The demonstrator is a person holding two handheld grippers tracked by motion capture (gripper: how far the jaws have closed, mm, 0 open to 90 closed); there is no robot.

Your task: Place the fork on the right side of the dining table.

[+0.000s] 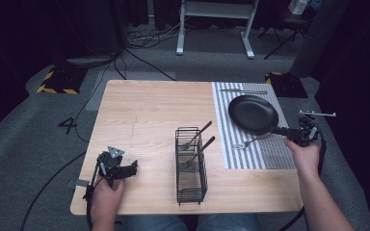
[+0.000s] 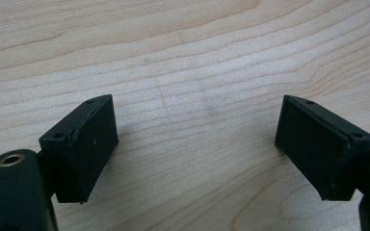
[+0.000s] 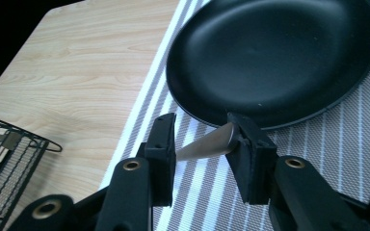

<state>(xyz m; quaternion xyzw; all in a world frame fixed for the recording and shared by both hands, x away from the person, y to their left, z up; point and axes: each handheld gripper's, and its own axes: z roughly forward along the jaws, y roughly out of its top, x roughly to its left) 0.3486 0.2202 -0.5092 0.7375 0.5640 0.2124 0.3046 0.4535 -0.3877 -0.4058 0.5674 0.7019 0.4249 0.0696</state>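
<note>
Beside the pan (image 1: 253, 113), right tool (image 1: 283, 131) low, jaws astride spoon handle (image 3: 207, 144).

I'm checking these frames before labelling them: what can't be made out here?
- Right gripper: in the right gripper view a metal handle lies between the jaws; whether the pads press it cannot be told.
- That utensil's head: too small in the high view to tell fork from spoon.
- Utensils beyond the black pan, at: too small to identify.
- Wire caddy: cut off by the right gripper view's left edge.
</note>
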